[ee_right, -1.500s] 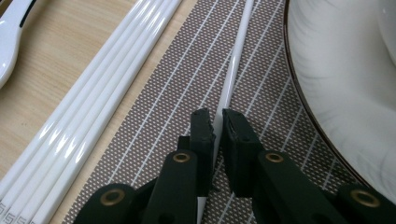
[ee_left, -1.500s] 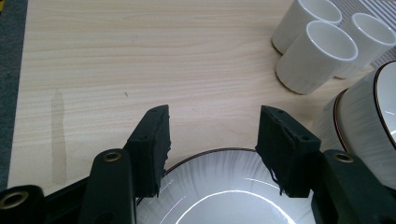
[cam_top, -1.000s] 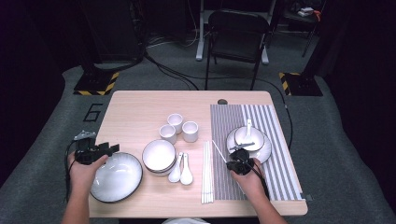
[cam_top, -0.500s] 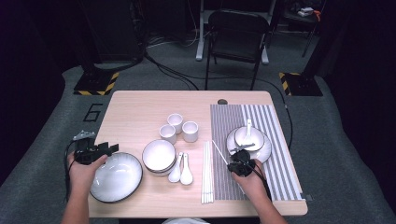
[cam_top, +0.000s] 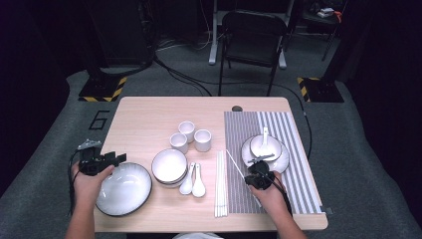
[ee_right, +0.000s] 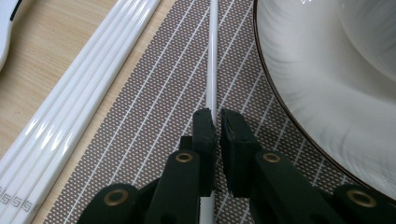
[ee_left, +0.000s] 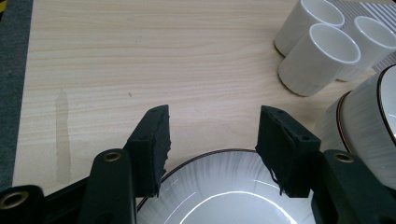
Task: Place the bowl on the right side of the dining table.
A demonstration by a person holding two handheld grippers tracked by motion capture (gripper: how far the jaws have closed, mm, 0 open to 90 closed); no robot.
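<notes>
On my right gripper [ee_right: 216, 122] the jaws are clamped on 1 white chopstick [ee_right: 212, 60]. The stick passes between the 2 pads and runs on ahead of them over the striped placemat [ee_right: 154, 126], with its near end showing below the jaws. In the high view that gripper [cam_top: 258, 175] sits on the placemat just in front of the plate [cam_top: 284, 160], and the chopstick [cam_top: 235, 164] slants away from it toward the middle of the table [cam_top: 144, 119]. The plate's rim [ee_right: 299, 88] lies just beside the stick on one side; the bundle of chopsticks [ee_right: 79, 102] lies along the mat's edge on the other side, apart from it.

My left gripper [ee_left: 212, 140] has its jaws apart, 1 pad on each side above the far rim of the large bowl [ee_left: 219, 191]; I cannot tell whether they touch it. Beyond it I see 3 cups [ee_left: 322, 56] and the stacked small bowls [ee_left: 369, 121].
</notes>
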